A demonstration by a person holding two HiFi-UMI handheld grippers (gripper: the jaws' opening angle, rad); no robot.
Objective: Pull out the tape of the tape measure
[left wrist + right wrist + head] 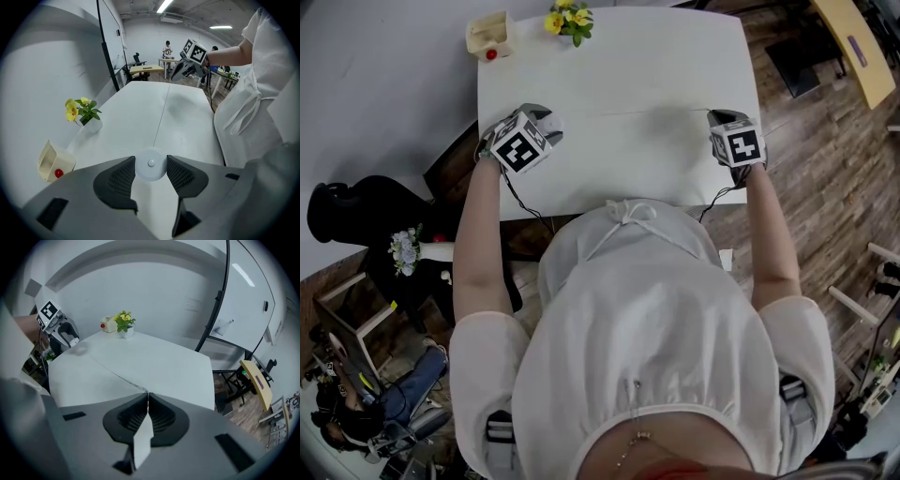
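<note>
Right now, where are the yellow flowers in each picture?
Head view: the yellow flowers are at the top edge, a little left of middle.
Left gripper view: at the left, halfway up.
Right gripper view: in the upper left.
Shared landmark: the cream box with a red dot stands near them in all three.

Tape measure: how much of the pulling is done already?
Mostly done: the tape already stretches across the table. In hand: the jaws of the left gripper clamp the round case; the right gripper pinches the tape's end. Left: perhaps a little more pulling, if any.
</note>
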